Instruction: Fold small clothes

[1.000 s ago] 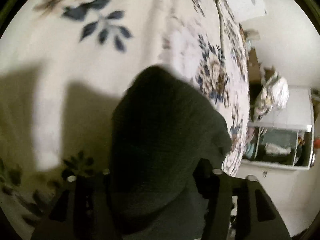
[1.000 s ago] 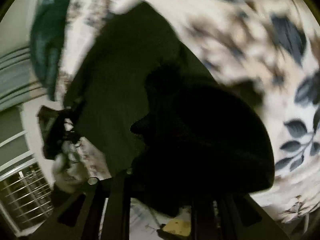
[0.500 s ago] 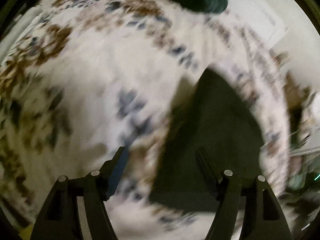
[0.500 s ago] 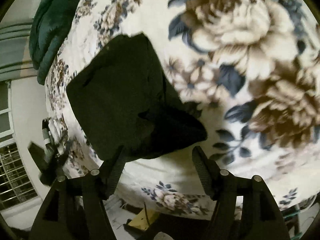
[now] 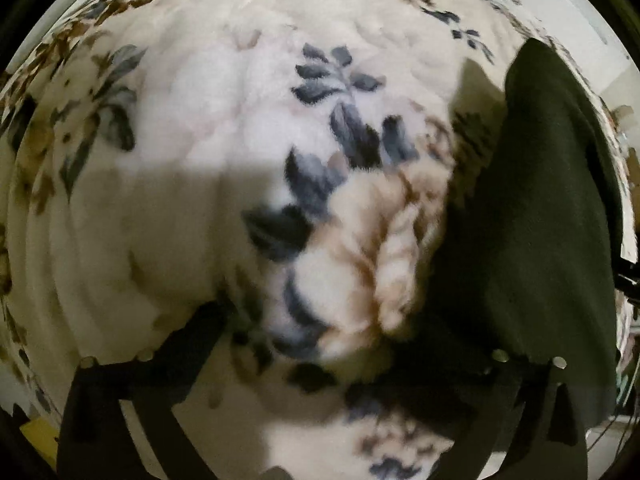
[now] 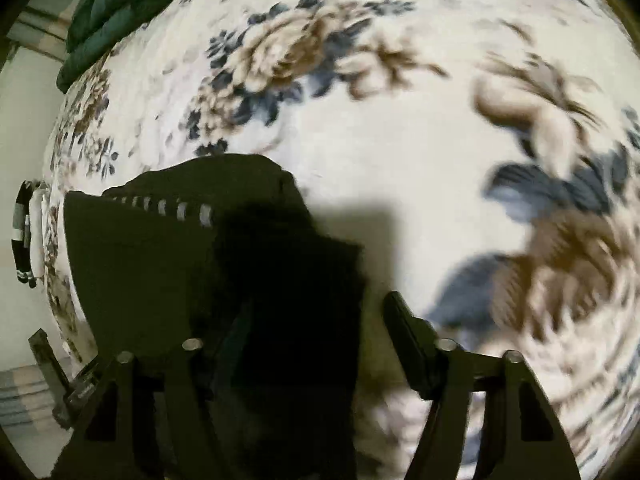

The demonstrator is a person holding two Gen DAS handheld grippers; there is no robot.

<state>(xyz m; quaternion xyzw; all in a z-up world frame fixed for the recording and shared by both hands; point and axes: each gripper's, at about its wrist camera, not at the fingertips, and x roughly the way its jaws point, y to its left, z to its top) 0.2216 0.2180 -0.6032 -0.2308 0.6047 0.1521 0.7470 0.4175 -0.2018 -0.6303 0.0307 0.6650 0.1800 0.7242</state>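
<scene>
The small dark green cloth (image 6: 152, 272) lay folded on the flowery blanket (image 6: 400, 140). Both tongs, left gripper (image 5: 332, 344) and right gripper (image 6: 316, 320), were open and empty. The right one probably needed to grab the edge at 9 o'clock next.

The blanket (image 5: 208, 128) on the bed is a thick, fluffy cloth with a soft pile, cream with printed flowers, and it looks matt. To its right side in the left wrist view lies the dark garment (image 5: 540, 216), a matt cloth with a fine, slightly fuzzy weave. In the right wrist view the same garment (image 6: 152, 264) shows a row of pale stitches along one edge. At the far end of the blanket sits a green cloth (image 6: 100, 4), soft and plush. The right gripper (image 6: 312, 320) looks like matt black plastic with small shiny metal pins.
</scene>
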